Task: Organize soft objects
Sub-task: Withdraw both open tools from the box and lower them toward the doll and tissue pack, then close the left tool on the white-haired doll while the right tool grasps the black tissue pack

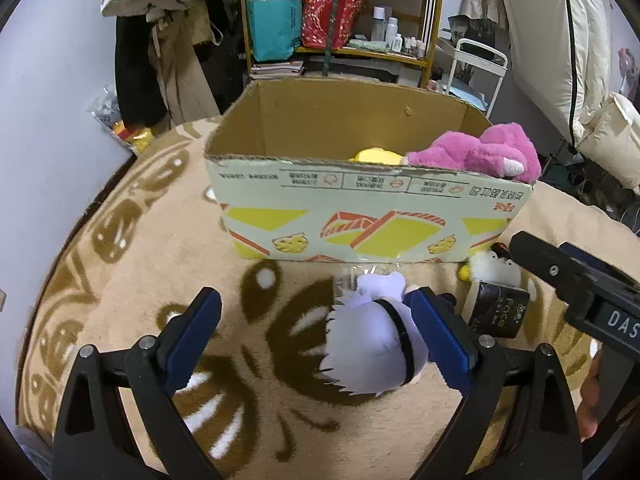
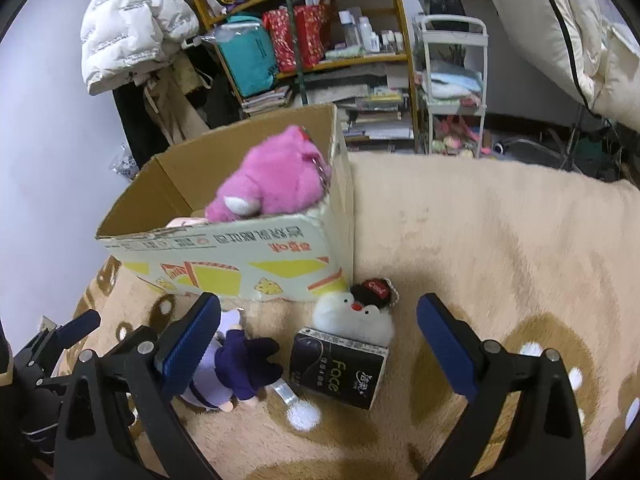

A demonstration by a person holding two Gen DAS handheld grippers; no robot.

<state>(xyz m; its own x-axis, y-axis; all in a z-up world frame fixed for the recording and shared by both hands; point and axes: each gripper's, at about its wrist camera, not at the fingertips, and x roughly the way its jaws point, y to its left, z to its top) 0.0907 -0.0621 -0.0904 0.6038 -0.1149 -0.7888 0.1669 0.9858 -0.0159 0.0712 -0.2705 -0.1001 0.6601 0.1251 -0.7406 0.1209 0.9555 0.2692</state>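
On the tan patterned blanket (image 2: pixel 500 248), near its far edge, stands an open cardboard box (image 1: pixel 360 216) printed with yellow cheese shapes. We judge the sorting partly done: one pink plush toy (image 1: pixel 480 152) already lies against the box's right end wall, partly over the rim, and one yellow soft thing (image 1: pixel 376 156) peeps up beside it, too hidden for us to name.

Three things are left outside, close to the box's near right corner. One doll with white hair and a purple outfit (image 1: pixel 372 348) lies on the blanket in front of the box. One white plush penguin in a black cap (image 2: pixel 356 316) sits just beside the box's corner. One black tissue pack (image 2: pixel 340 368) lies against the penguin's near side.

Our left gripper (image 1: pixel 320 344) is spread wide with the doll's head between its blue pads; the right pad is at or very near the head, the left pad well clear, so nothing is gripped yet. Our right gripper (image 2: pixel 320 340) also stands wide and holds nothing, with the penguin and tissue pack lying on the blanket between its fingers.

So we count two things boxed and three waiting.
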